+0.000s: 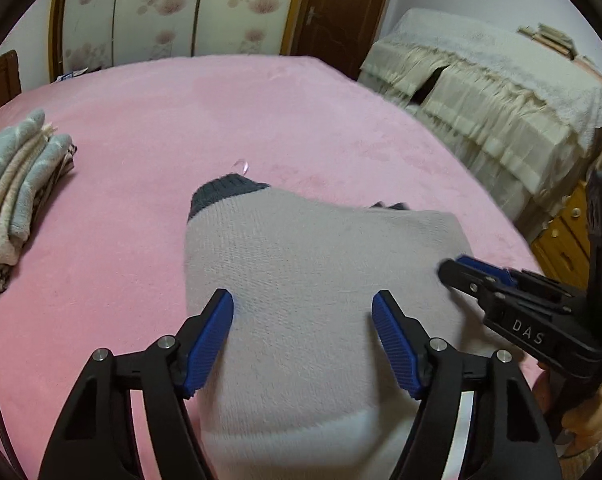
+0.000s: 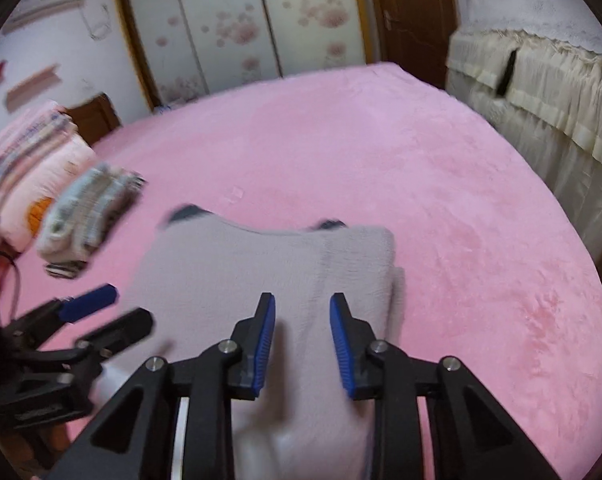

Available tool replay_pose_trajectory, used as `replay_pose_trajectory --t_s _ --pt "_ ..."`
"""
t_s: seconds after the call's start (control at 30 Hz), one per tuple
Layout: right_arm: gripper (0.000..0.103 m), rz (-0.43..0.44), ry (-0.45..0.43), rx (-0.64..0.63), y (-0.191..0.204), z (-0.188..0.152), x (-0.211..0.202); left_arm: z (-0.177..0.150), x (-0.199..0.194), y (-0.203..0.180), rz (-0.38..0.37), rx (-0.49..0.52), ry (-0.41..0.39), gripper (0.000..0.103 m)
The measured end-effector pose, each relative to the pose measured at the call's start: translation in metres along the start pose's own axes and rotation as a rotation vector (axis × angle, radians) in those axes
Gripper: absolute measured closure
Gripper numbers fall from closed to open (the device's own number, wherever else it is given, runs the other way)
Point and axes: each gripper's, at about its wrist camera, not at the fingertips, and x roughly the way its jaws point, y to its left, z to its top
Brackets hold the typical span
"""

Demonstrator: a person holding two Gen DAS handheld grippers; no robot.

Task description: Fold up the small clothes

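The small grey knit sweater (image 1: pixel 301 280) lies on the pink bed (image 1: pixel 301 120), near its front edge, already doubled over itself: a dark ribbed cuff (image 1: pixel 225 192) pokes out at the far left, a second dark edge shows at the far right, and a paler band runs along the near hem. I judge the fold part done, with a sleeve or side turned in and at least one more fold, then a move to the pile, still to come.

The left gripper (image 1: pixel 303 336) hangs over the near part of the sweater with its blue fingers (image 1: pixel 209 340) spread wide; knit shows between them, but the pads stand clear of it, so it is released. The right gripper (image 2: pixel 303 344) sits over the sweater's right half, its fingers (image 2: pixel 263 344) much closer together yet with a visible gap and no cloth pinched, so it grips nothing either.

Well to the left lies a stack of folded clothes (image 1: pixel 17 188), presumably work already done, and beyond it in the right wrist view striped pink bedding (image 2: pixel 29 168). A cream-draped piece of furniture (image 1: pixel 501 100) stands past the bed on the right.

The sweater's near hem is cut off behind the gripper bodies, its underside layers are hidden, and the right wrist view is smeared by motion, so the exact folds are hard to read. A small clear object (image 1: pixel 241 166) just past the cuff cannot be identified.
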Motion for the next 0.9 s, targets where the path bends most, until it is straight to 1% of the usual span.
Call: replay_pose_trajectory --t_s 0.07,0.13,0.3,0.5,0.57,0.63,0.67,0.73,0.8,0.87,0.9 --pt "0.085 0.003 0.030 0.024 -0.011 -0.005 0.015 -0.001 0.012 0.005 0.009 -0.001 0.013 0.032" --pt "0.086 0.027 0.028 0.050 -0.022 -0.011 0.017 -0.003 0.019 0.008 0.007 -0.002 0.018 0.032" --pt "0.085 0.001 0.015 0.006 -0.015 -0.013 0.017 -0.005 0.021 0.009 0.003 0.001 0.008 0.032" --pt "0.085 0.000 0.005 0.012 -0.012 -0.016 0.018 -0.011 0.021 0.004 0.027 0.037 -0.011 0.030" --pt "0.084 -0.005 0.011 0.007 -0.010 -0.014 0.016 -0.010 0.021 0.003 0.044 0.038 0.000 0.022" --pt "0.082 -0.005 0.025 0.008 -0.009 -0.012 0.014 -0.007 0.023 0.006 0.065 0.021 0.036 0.000" --pt "0.082 -0.006 0.032 0.012 -0.009 -0.010 0.012 -0.006 0.024 0.009 0.067 -0.006 0.059 0.000" --pt "0.081 0.002 0.044 0.027 -0.008 -0.008 0.005 -0.005 0.025 0.020 0.026 -0.083 0.101 0.000" --pt "0.079 0.008 0.039 0.037 -0.009 -0.006 -0.007 -0.005 0.020 0.027 0.021 -0.134 0.121 0.000" --pt "0.073 0.004 0.022 0.039 -0.009 -0.007 -0.022 -0.004 0.011 0.027 0.045 -0.123 0.114 0.000" --pt "0.068 0.000 0.011 0.036 -0.010 -0.007 -0.031 -0.003 0.003 0.025 0.055 -0.098 0.104 0.000"
